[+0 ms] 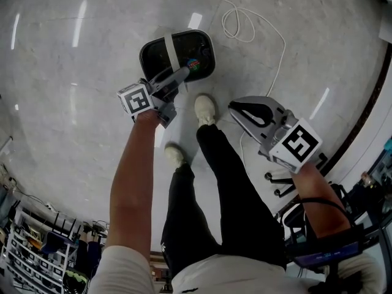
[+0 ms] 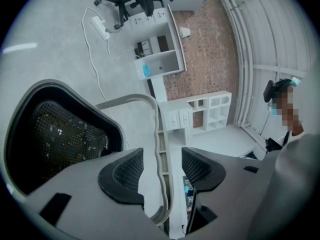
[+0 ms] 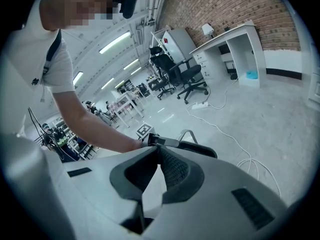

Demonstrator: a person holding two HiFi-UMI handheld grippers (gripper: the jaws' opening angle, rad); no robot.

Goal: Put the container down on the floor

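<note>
L arm outstretched, L gripper jaws apart astride container handle.

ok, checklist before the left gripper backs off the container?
1. container down on the floor: ok, it looks seated.
2. left gripper off the handle: ok, fingers apart, handle between them, untouched.
3. handle clear deeper inside the gripper: cannot tell, it runs out of sight.
4. right gripper empty: ok, shut on nothing.
5. shoe clear of container: ok, apart.
</note>
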